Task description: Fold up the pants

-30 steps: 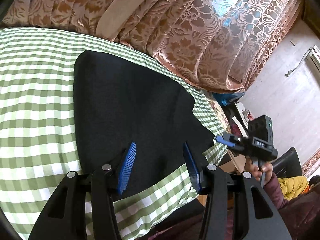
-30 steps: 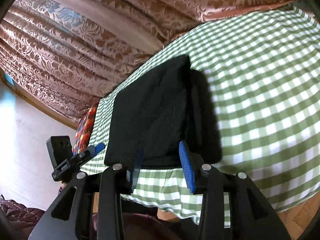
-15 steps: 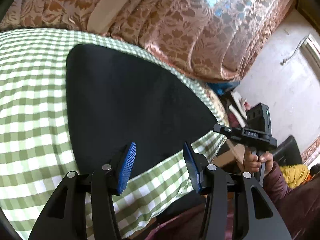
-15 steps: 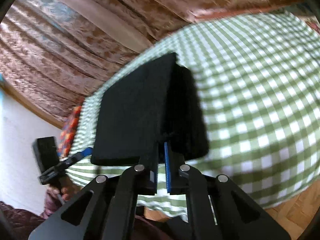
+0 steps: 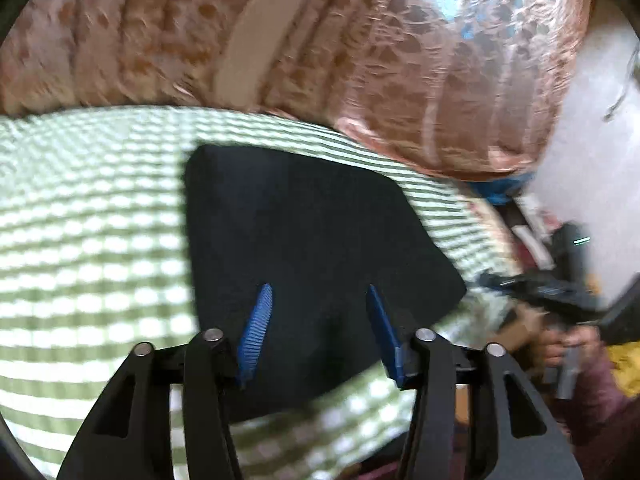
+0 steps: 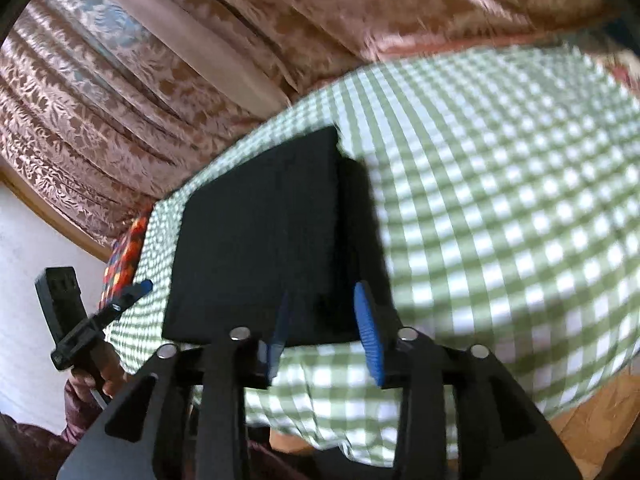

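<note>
Folded black pants (image 5: 304, 240) lie flat on the green checked surface (image 5: 92, 240). Left gripper (image 5: 320, 328) and right gripper (image 6: 326, 332) hover above, jaws opening, grasping nothing.

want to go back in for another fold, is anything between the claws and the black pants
Nothing visible. The folded black pants lie bare on the green checked cloth, just ahead of the left claw and right claw, both opening with nothing between the jaws.
</note>
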Motion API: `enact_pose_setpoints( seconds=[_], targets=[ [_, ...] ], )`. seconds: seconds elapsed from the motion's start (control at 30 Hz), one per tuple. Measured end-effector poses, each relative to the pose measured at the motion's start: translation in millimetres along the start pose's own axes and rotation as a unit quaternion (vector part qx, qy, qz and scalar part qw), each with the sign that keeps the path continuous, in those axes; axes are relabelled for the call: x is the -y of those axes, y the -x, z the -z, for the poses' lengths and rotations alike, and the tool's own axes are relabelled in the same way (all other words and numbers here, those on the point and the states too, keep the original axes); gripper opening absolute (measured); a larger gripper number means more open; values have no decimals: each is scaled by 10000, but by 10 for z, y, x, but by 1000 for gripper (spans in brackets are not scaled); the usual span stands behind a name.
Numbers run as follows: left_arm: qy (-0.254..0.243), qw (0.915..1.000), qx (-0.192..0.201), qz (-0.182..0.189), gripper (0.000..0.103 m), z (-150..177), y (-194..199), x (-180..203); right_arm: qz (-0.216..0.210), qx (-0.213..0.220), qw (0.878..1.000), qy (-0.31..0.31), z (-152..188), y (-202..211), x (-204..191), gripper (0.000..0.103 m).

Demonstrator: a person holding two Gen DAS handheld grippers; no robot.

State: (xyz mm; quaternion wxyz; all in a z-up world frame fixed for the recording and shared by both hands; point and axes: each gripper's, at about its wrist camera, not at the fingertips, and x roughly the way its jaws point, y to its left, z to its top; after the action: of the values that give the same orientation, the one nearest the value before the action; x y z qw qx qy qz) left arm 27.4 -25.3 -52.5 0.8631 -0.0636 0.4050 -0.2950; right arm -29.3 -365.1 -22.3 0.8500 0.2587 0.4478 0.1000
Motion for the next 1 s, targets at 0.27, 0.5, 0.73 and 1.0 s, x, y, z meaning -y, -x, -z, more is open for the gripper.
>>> enact_pose_setpoints(
  seconds=[0.27, 0.5, 0.73, 1.0],
  targets=[
    [-513, 9918, 33, -1171, 53, 15, -79, 120, -28, 165, 9995, 276, -432, -627, -486, 51],
    [-784, 9833, -52, -1642, 53, 68, -202, 185, 325, 288, 9990, 116, -696, -1043, -450, 57],
    [-948, 9787, -195, -1811, 53, 119, -333, 199, 706, 151, 9973, 164, -725, -1378, -224, 57],
    [-1019, 9772, -210, -1849, 54, 145, -379, 234, 753, 212, 9963, 354, -708, -1471, -193, 57]
  ],
)
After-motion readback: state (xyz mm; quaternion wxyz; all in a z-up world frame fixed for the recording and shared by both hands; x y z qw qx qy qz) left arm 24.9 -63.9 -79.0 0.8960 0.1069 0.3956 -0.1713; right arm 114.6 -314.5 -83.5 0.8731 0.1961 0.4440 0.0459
